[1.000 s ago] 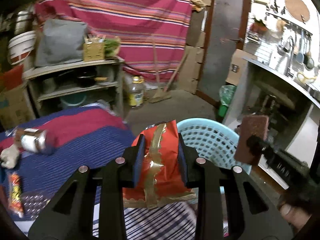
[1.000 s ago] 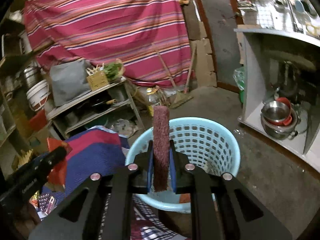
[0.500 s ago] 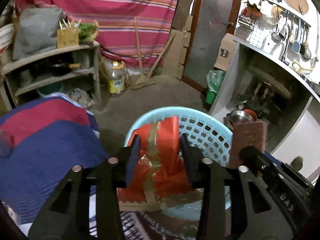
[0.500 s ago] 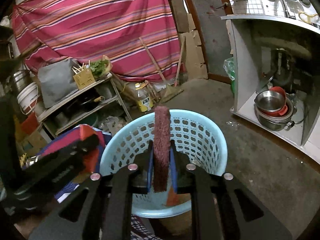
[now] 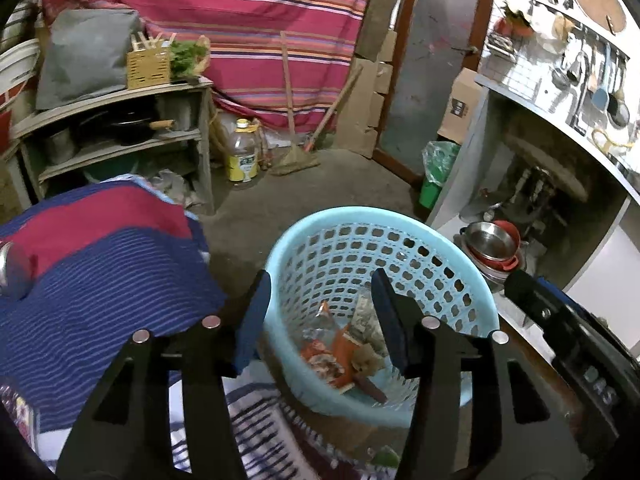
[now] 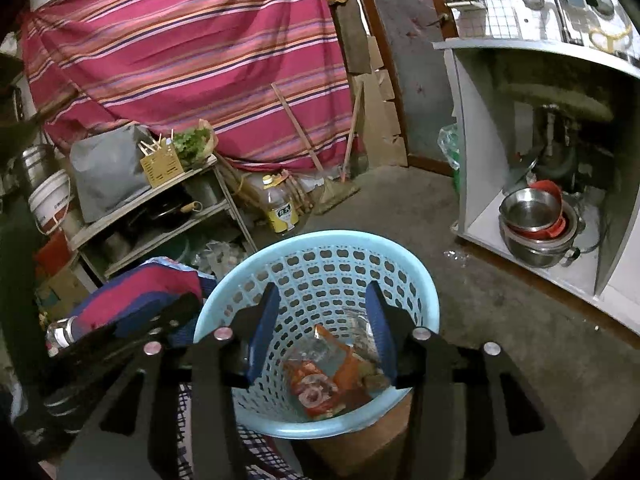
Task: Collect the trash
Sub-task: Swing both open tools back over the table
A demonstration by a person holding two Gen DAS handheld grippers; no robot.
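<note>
A light blue plastic basket [image 5: 360, 216] stands on the floor below both grippers. My left gripper [image 5: 320, 312] hangs over it, its jaws opening with nothing between them. Down inside lie a red wrapper [image 5: 324, 356], a dark brown pad [image 5: 370, 388] and other scraps. In the right wrist view my right gripper [image 6: 320, 320] also hovers over the basket [image 6: 320, 238], its jaws opening and empty, with the red wrapper [image 6: 316, 388] on the bottom. The right gripper's black body [image 5: 560, 320] shows at the right edge of the left wrist view.
A blue and red striped cloth [image 5: 100, 264] covers a surface left of the basket, with a metal can [image 5: 12, 272] on it. A shelf unit [image 5: 120, 140], an oil bottle [image 5: 242, 156] and a broom [image 5: 294, 152] stand behind. Steel bowls [image 6: 532, 216] sit in the white cabinet at right.
The left gripper moved over the basket, opened and let the red wrapper fall in. The right gripper opened and the brown pad dropped into the basket.
</note>
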